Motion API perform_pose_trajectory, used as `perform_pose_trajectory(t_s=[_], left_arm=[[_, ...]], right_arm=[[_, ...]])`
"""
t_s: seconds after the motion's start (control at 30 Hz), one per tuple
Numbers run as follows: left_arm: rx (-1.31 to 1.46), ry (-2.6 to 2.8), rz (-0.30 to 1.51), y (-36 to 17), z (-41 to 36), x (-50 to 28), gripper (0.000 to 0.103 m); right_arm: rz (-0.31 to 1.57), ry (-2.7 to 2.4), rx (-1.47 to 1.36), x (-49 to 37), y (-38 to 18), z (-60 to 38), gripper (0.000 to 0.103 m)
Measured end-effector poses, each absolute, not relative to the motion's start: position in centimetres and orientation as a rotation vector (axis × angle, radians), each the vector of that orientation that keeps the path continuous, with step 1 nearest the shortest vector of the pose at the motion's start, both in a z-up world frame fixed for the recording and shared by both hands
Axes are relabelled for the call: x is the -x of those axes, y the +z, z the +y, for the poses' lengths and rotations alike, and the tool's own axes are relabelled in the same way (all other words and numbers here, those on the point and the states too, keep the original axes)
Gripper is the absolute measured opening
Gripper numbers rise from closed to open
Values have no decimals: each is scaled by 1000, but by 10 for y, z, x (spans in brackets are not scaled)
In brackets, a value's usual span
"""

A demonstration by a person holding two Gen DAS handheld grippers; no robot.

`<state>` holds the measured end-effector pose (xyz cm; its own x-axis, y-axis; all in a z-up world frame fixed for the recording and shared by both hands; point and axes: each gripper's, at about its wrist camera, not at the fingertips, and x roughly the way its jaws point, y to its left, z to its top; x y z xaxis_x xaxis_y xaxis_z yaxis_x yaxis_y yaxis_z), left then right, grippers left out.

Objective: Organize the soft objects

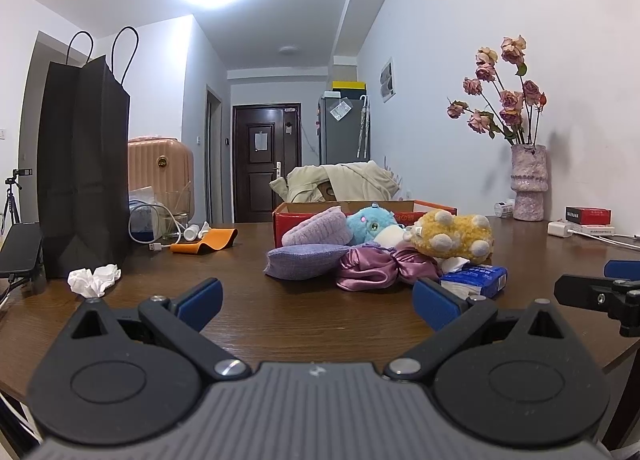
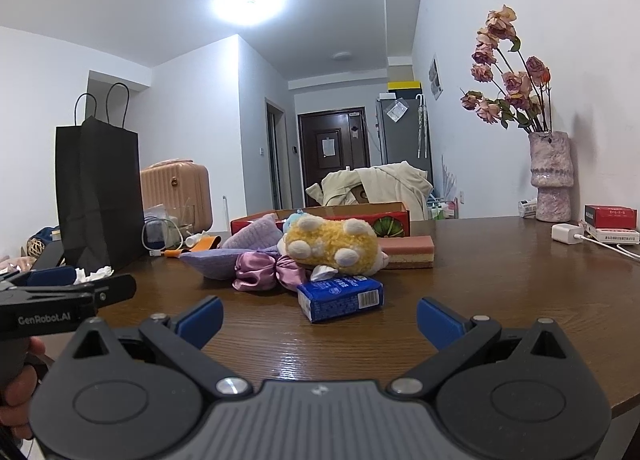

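A heap of soft things lies mid-table in front of a red cardboard box (image 1: 304, 218) (image 2: 394, 220): a yellow plush (image 1: 454, 235) (image 2: 334, 240), a blue plush (image 1: 370, 222), a lilac pillow (image 1: 306, 260) (image 2: 214, 262), a folded purple towel (image 1: 318, 226) (image 2: 254, 234), a mauve satin scrunchie (image 1: 374, 270) (image 2: 266, 272) and a blue tissue pack (image 1: 476, 278) (image 2: 340, 298). A pink sponge (image 2: 408, 251) lies behind the yellow plush. My left gripper (image 1: 316, 300) and right gripper (image 2: 320, 316) stand open, empty, short of the heap.
A tall black paper bag (image 1: 84, 168) (image 2: 100, 192) stands at the left, with crumpled tissue (image 1: 94, 278) beside it. An orange strap (image 1: 206, 242), cables and a glass lie behind. A vase of dried roses (image 1: 528, 184) (image 2: 550, 176), small boxes and a charger sit at the right wall.
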<state>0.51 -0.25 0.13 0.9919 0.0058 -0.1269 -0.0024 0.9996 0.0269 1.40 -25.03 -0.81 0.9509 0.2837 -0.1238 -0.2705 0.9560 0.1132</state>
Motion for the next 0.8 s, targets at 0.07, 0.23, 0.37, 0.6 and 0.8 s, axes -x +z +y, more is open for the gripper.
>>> perform_pose_trajectory(t_s=[0.07, 0.23, 0.37, 0.6, 0.8], left_arm=[[-27, 3, 127, 1, -2, -5, 103], [-28, 2, 126, 1, -2, -5, 103], [-29, 1, 127, 1, -2, -5, 103], [-30, 2, 126, 1, -2, -6, 103], [-30, 3, 125, 1, -2, -6, 103]], right_arm=[[141, 280, -97, -14, -8, -251, 103], [132, 277, -101, -13, -9, -251, 103], [133, 275, -95, -13, -9, -250, 103], [135, 278, -115, -14, -9, -253, 103], [133, 279, -115, -15, -9, -253, 103]])
